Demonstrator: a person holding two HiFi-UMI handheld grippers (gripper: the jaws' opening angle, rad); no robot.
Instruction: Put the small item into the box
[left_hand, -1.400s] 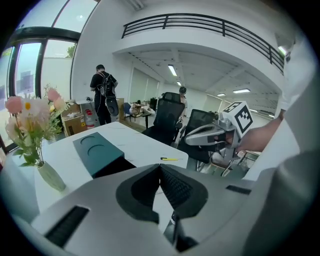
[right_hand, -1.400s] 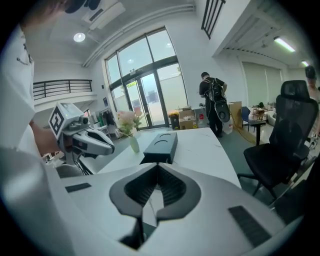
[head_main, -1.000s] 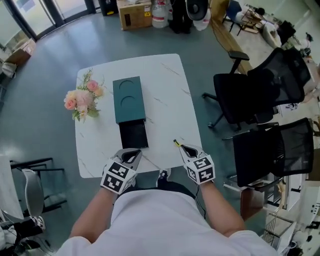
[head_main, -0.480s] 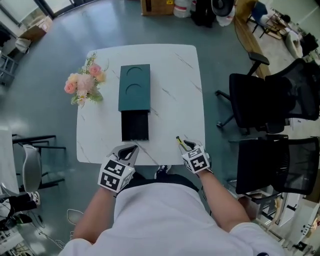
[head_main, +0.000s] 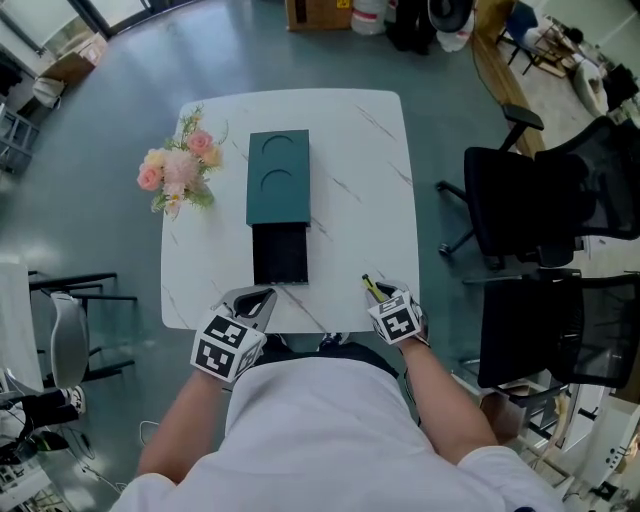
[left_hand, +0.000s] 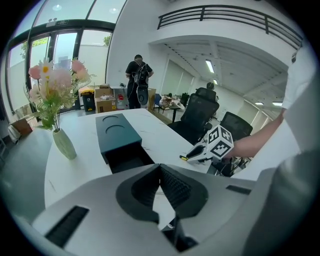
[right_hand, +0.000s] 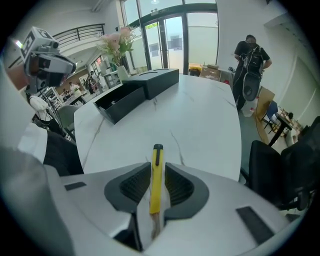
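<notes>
Right gripper (right_hand: 157, 167), jaws clamped on the slim yellow item (right_hand: 156, 190), hangs right of the box (head_main: 278, 180) near its open drawer (head_main: 280, 255); carry step in hand, next move judged a reach over that drawer, while the left gripper (left_hand: 160, 172) is closed, empty.

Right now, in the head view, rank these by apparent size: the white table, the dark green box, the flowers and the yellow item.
1. white table
2. dark green box, counting its open drawer
3. flowers
4. yellow item, just a sliver in the right gripper
</notes>
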